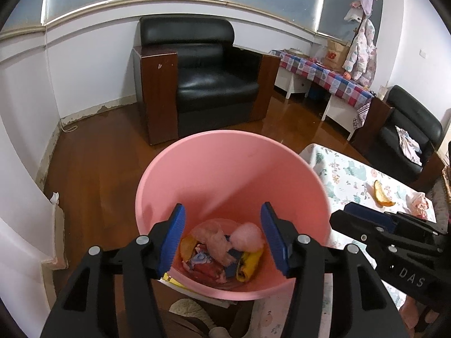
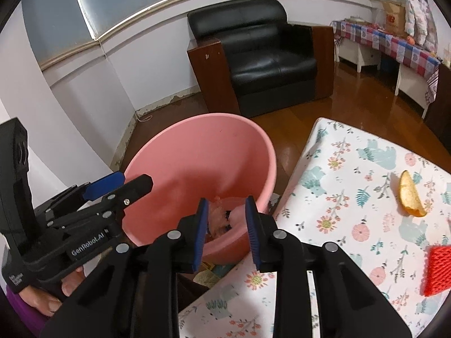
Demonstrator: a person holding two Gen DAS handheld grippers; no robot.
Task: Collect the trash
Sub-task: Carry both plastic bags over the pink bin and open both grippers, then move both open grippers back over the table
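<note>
So the pink bin (image 1: 231, 186) sits right under the left gripper (image 1: 222, 238), with wrappers and tissue wads (image 1: 222, 250) piled at the bottom. An orange peel (image 2: 410, 194) lies on the flowery tablecloth (image 2: 338, 174), off to the right of the right gripper (image 2: 225, 232). Readable text: "GenRobot.AI" and "DAS" on the grippers. Both have their jaws spread apart, holding nothing.
</note>
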